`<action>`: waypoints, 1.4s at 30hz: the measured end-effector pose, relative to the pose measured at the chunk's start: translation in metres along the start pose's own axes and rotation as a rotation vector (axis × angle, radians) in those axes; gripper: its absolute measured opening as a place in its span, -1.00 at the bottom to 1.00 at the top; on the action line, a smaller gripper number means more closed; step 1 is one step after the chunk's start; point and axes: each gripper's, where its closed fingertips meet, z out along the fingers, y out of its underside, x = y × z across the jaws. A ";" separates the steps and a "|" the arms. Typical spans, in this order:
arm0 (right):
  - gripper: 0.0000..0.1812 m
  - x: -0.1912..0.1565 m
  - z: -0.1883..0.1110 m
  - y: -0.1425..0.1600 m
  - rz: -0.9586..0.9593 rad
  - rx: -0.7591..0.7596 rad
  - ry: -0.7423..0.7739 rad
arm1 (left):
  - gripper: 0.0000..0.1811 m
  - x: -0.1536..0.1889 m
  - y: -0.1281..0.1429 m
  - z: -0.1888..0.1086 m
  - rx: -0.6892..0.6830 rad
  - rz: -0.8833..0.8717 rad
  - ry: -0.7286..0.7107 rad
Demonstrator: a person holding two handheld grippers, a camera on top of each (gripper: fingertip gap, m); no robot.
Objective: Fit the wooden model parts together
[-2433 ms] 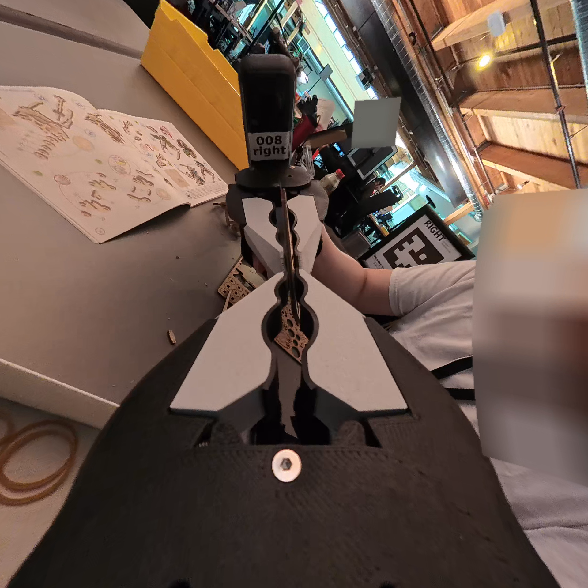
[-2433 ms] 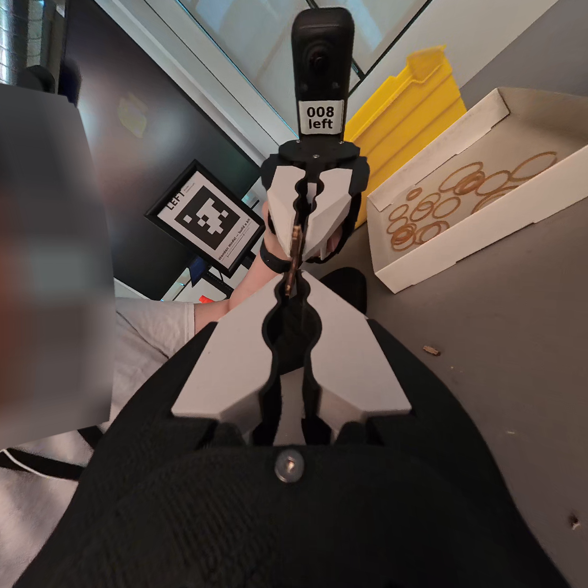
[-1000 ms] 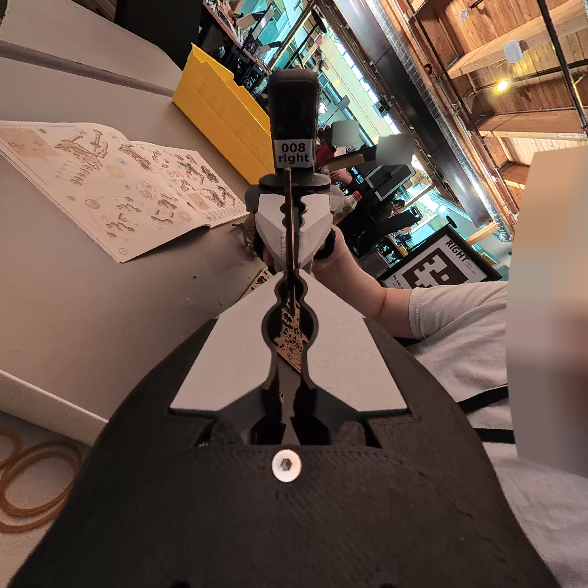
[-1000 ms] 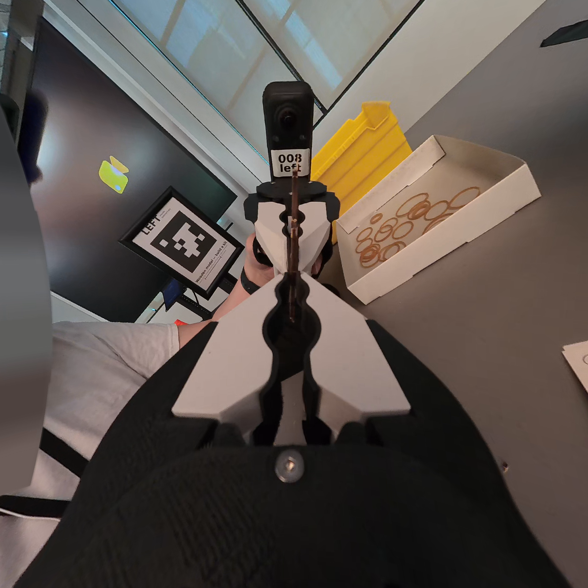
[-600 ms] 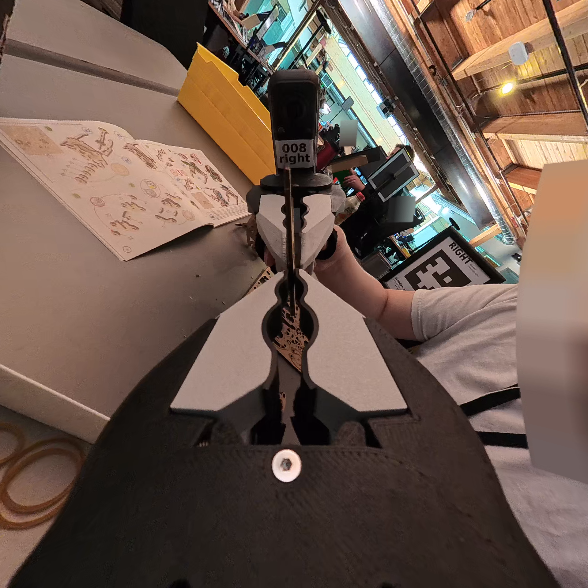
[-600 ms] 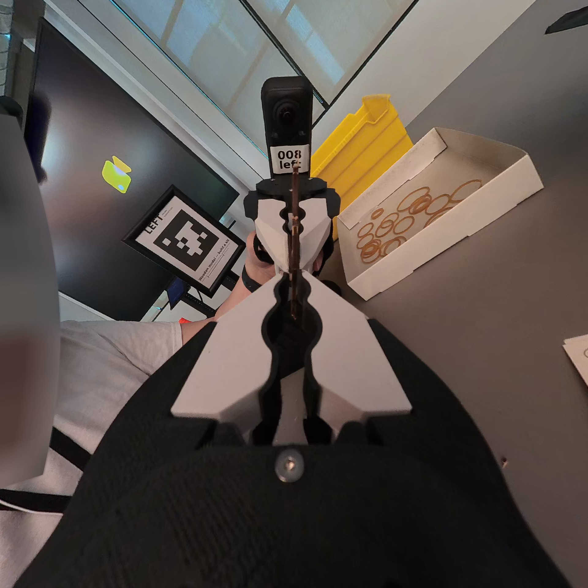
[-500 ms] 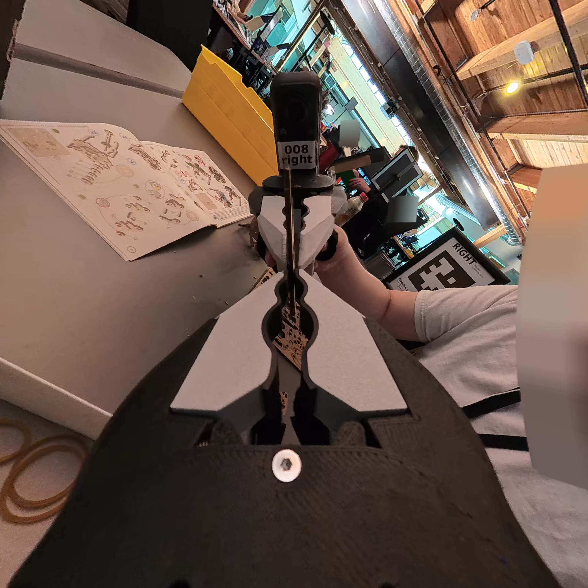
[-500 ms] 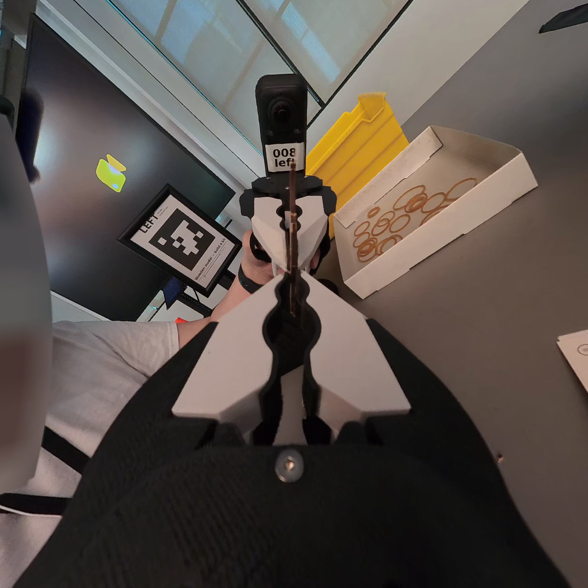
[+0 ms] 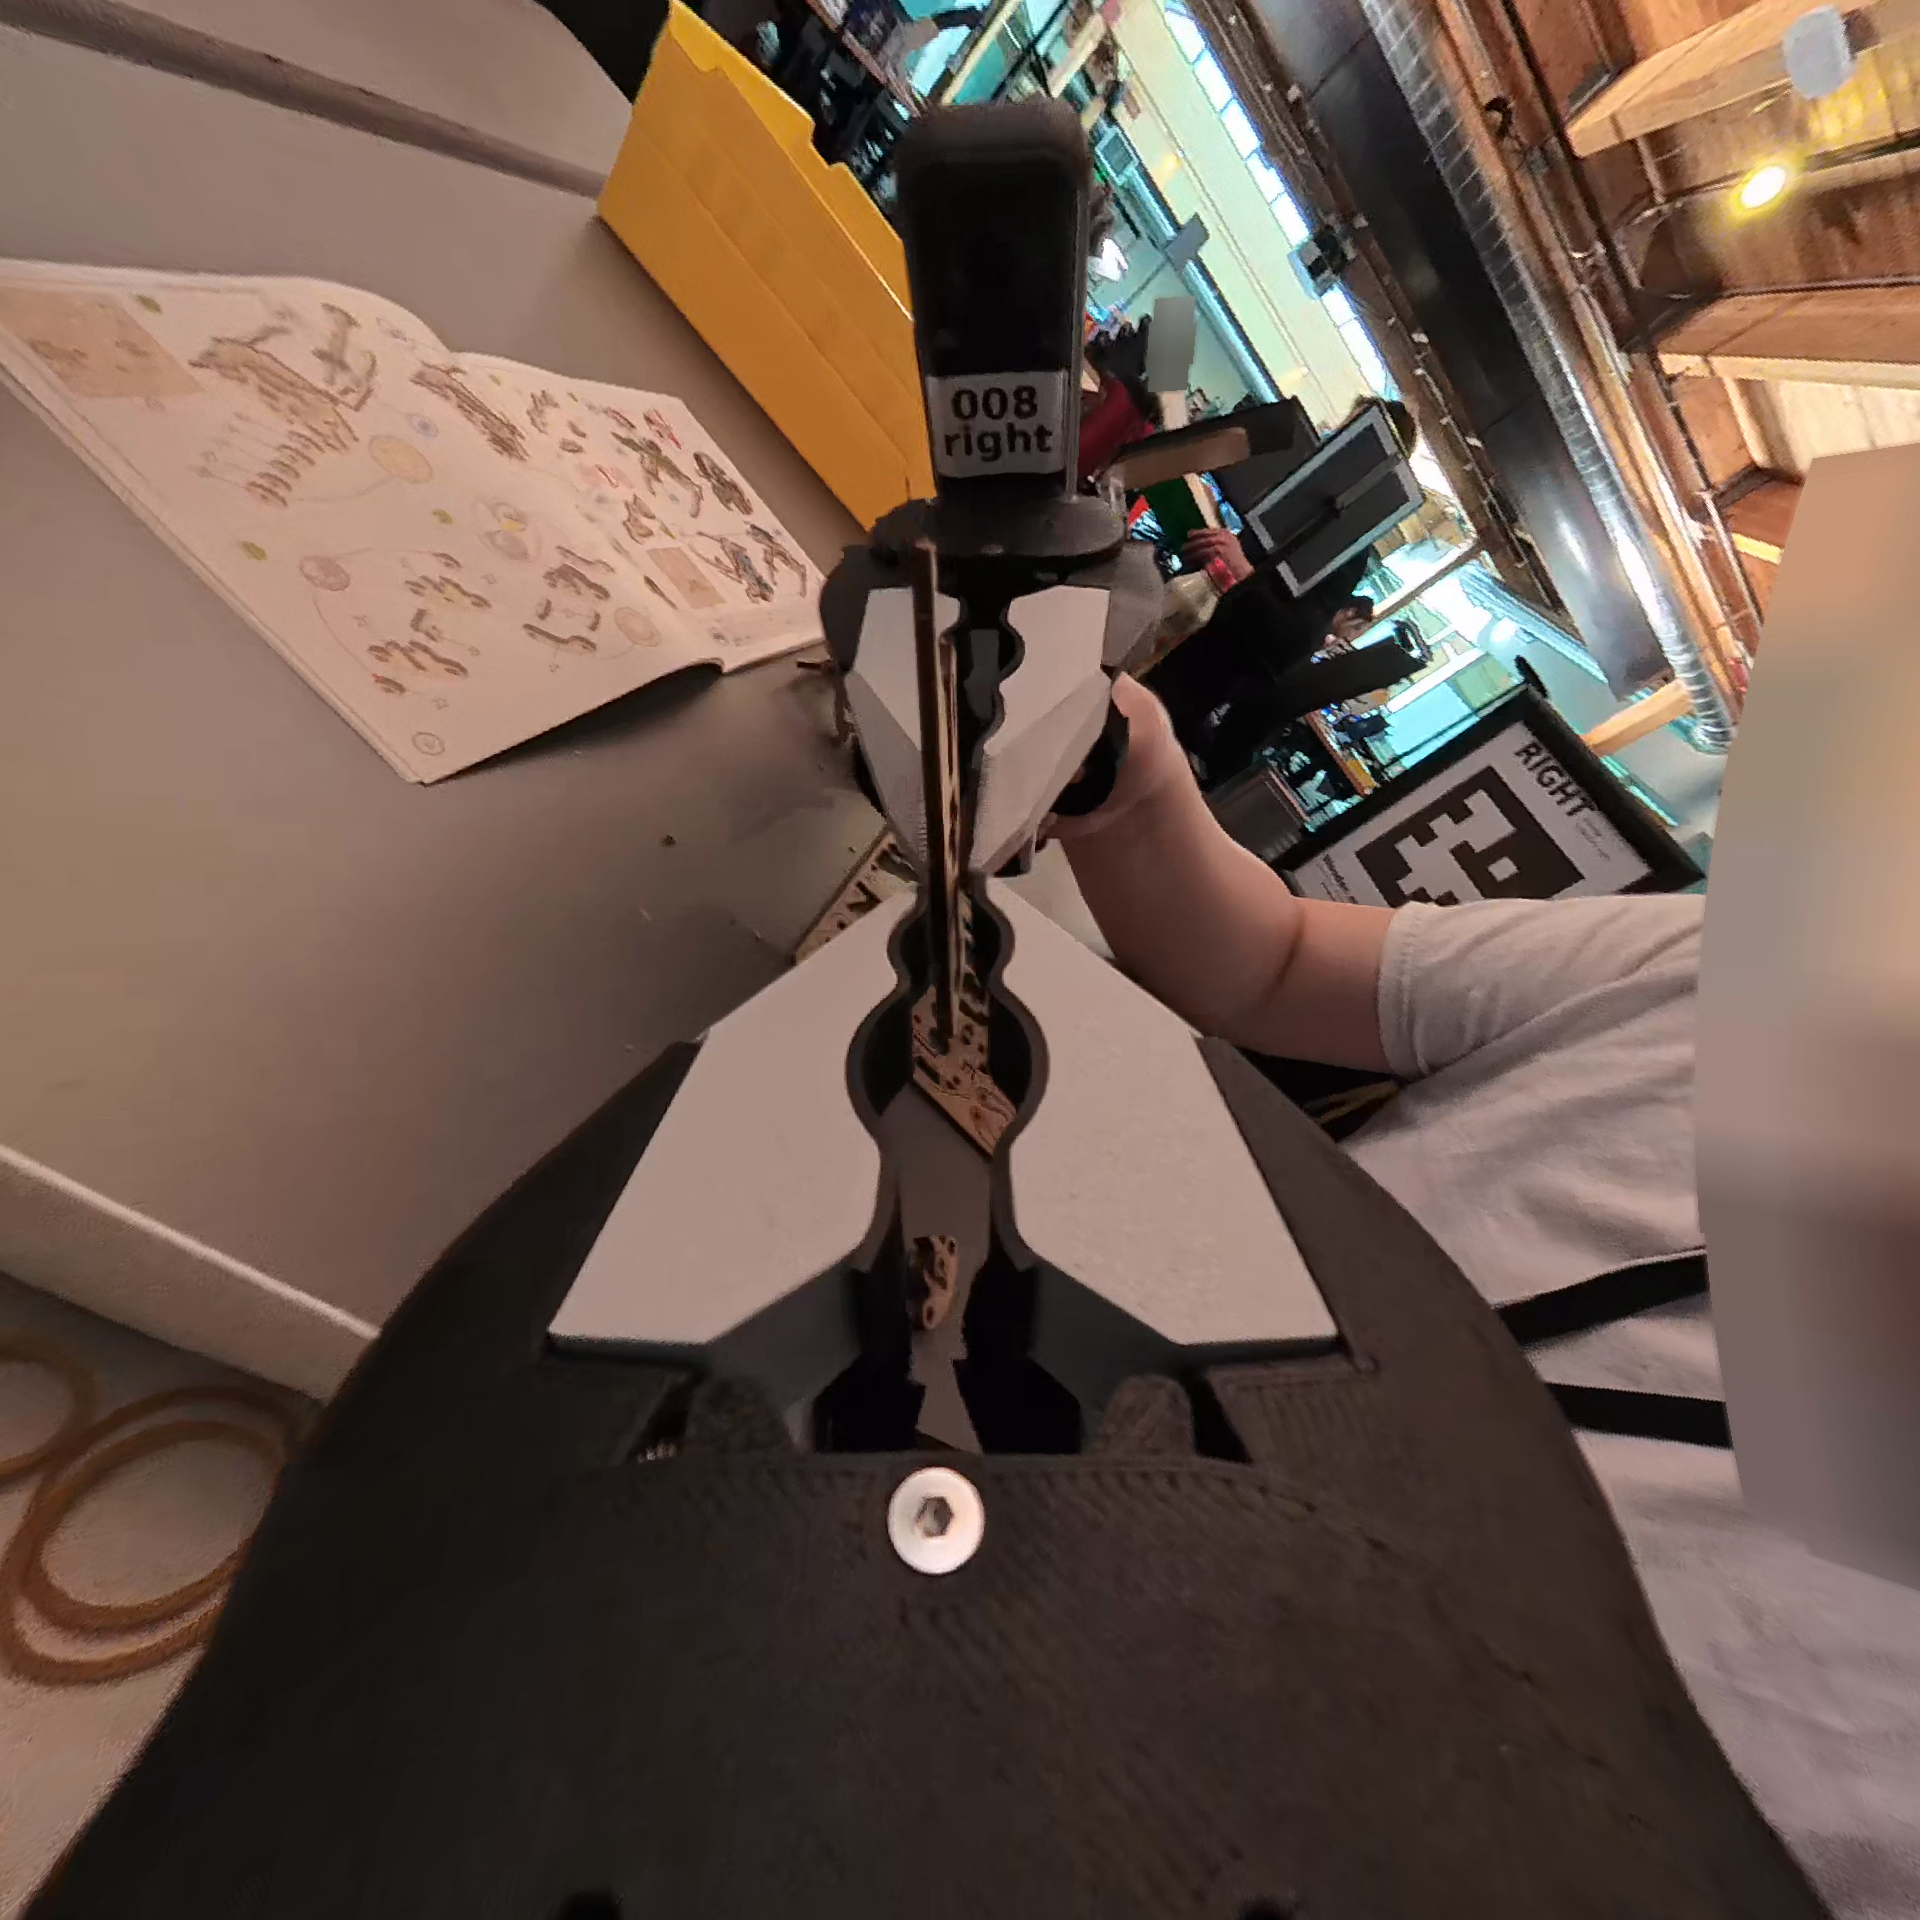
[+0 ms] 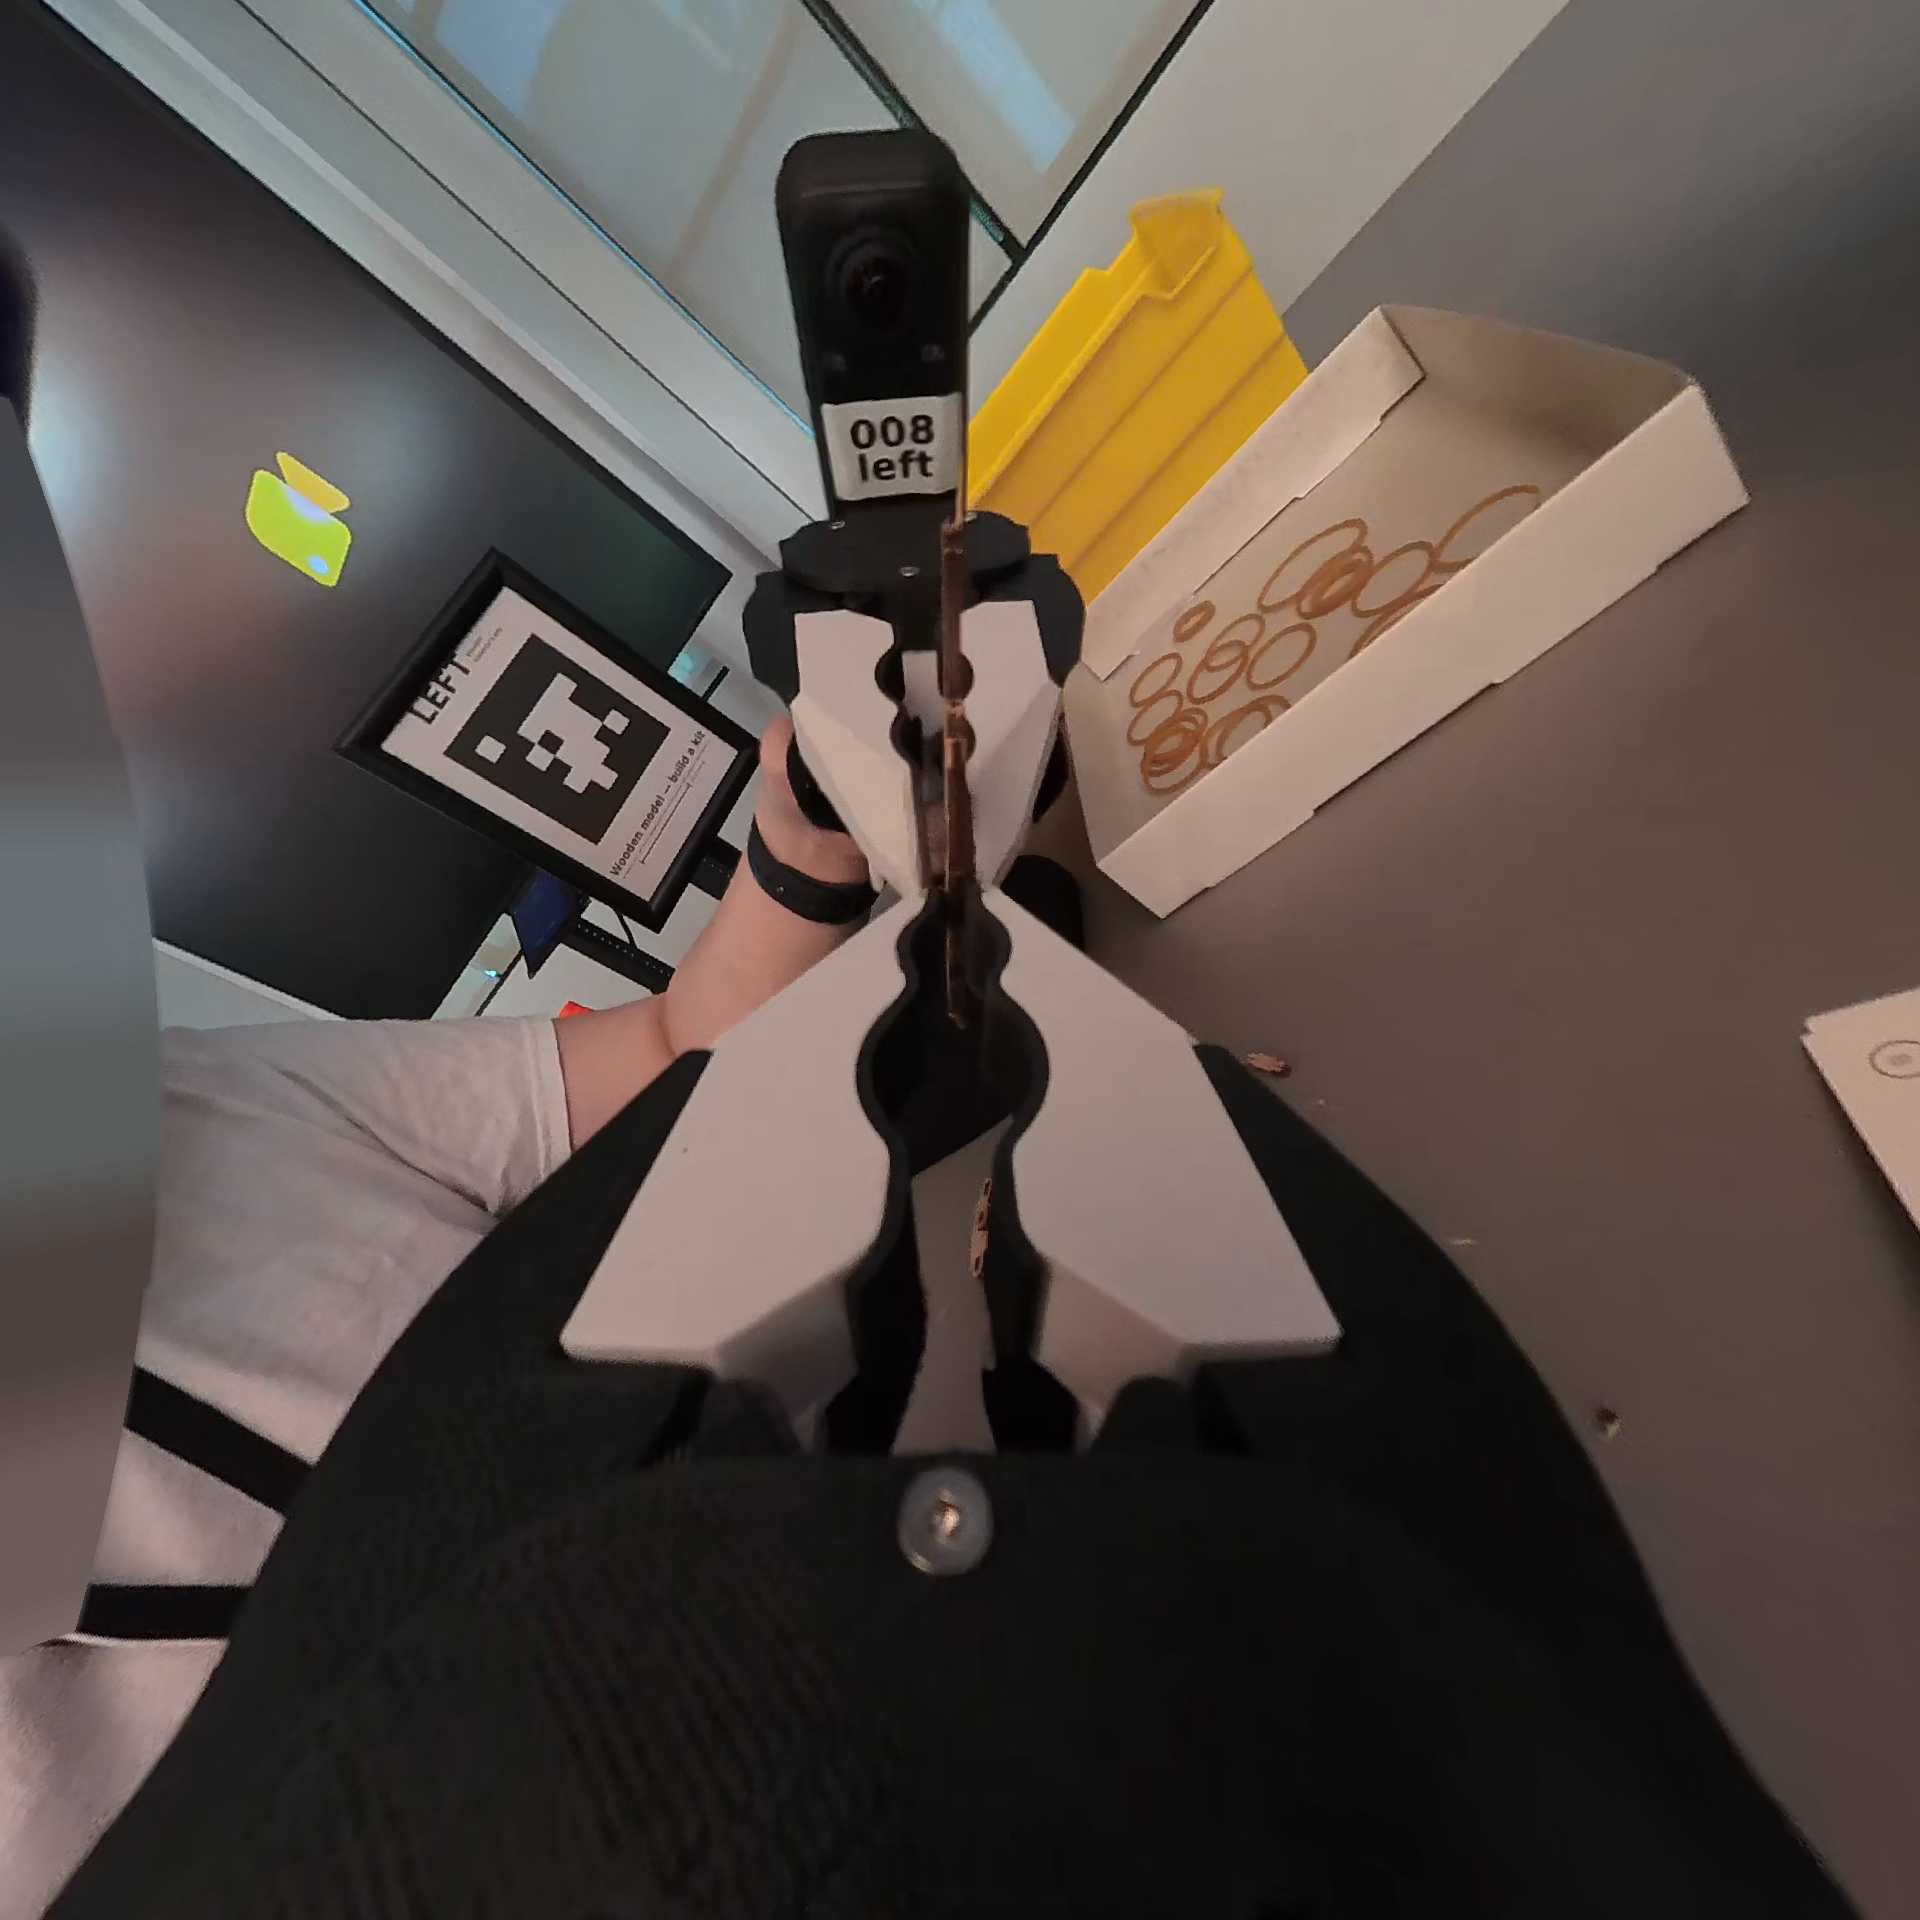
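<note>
My left gripper [image 9: 951, 909] is shut on a flat wooden part with small holes [image 9: 961, 1091]. My right gripper [image 10: 951, 914] is shut on a thin wooden part [image 10: 951, 644] seen edge-on. The two grippers face each other tip to tip above the grey table [image 9: 312, 935]. In the left wrist view the right gripper [image 9: 961, 862] stands just beyond my fingertips, and its thin part [image 9: 928, 727] runs down into the holed part. In the right wrist view the left gripper [image 10: 935, 878] faces mine. How far the parts are joined is hidden by the fingers.
An open instruction booklet [image 9: 416, 499] lies on the table. A yellow bin [image 10: 1143, 384] stands behind a white cardboard tray [image 10: 1403, 727] of rubber bands [image 10: 1247, 665]. Loose wooden pieces [image 9: 857, 899] lie under the grippers. Framed marker signs [image 10: 551, 727] stand beside the person's arms.
Both grippers stay shut and tip to tip. They have tilted and moved a little closer to each other. The thin part now sits slightly left of centre in the left wrist view.
</note>
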 end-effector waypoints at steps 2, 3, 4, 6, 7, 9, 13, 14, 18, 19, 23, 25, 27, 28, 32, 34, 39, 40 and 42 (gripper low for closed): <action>-0.99 0.001 0.000 0.002 -0.018 -0.017 0.014 | -1.00 0.000 0.002 0.003 -0.014 0.013 -0.009; -0.99 0.002 -0.001 0.002 -0.025 -0.025 0.022 | -1.00 -0.001 0.003 0.003 -0.020 0.031 -0.026; -0.99 0.002 -0.001 0.003 -0.027 -0.029 0.025 | -1.00 -0.002 0.003 0.004 -0.024 0.042 -0.041; -0.99 0.002 -0.002 0.001 -0.015 -0.016 0.018 | -1.00 -0.002 0.002 0.004 -0.019 0.051 -0.052; -0.99 0.002 -0.001 0.001 -0.012 -0.016 0.017 | -1.00 -0.002 0.002 0.004 -0.018 0.053 -0.056; -0.99 0.002 0.000 0.003 -0.021 -0.030 0.019 | -0.98 -0.003 0.003 0.003 -0.032 0.055 -0.061; -0.99 0.002 -0.002 0.003 -0.032 -0.041 0.029 | -0.97 -0.004 0.003 0.005 -0.029 0.057 -0.063; -0.99 0.003 -0.002 0.004 -0.033 -0.043 0.033 | -0.97 -0.004 0.003 0.005 -0.028 0.056 -0.062; -0.99 0.005 -0.002 0.005 -0.037 -0.051 0.048 | -0.97 -0.006 0.004 0.005 -0.033 0.051 -0.063; -0.99 0.005 -0.002 0.005 -0.037 -0.052 0.048 | -0.97 -0.007 0.004 0.005 -0.033 0.048 -0.062; -0.99 0.005 -0.002 0.005 -0.036 -0.055 0.049 | -0.97 -0.006 0.004 0.005 -0.030 0.051 -0.057; -0.99 0.006 -0.003 0.005 -0.038 -0.055 0.057 | -0.96 -0.007 0.004 0.005 -0.026 0.053 -0.066; -0.99 0.006 -0.004 0.004 -0.029 -0.049 0.052 | -0.97 -0.008 0.002 0.005 -0.020 0.057 -0.070; -0.99 0.006 -0.004 0.004 -0.028 -0.049 0.052 | -0.96 -0.007 0.002 0.005 -0.018 0.058 -0.070; -0.99 0.008 -0.005 0.004 -0.024 -0.045 0.056 | -1.00 -0.007 0.003 0.005 -0.019 0.055 -0.066; -0.98 0.010 -0.006 0.004 -0.014 -0.046 0.070 | -1.00 -0.008 0.003 0.006 -0.020 0.058 -0.073; -0.98 0.016 -0.010 0.003 0.010 -0.039 0.090 | -1.00 -0.013 0.002 0.011 -0.004 0.085 -0.135; -0.98 0.018 -0.011 0.004 0.005 -0.042 0.103 | -1.00 -0.014 0.002 0.012 -0.002 0.090 -0.152; -0.98 0.023 -0.012 0.003 -0.001 -0.039 0.129 | -1.00 -0.019 0.002 0.014 0.002 0.093 -0.186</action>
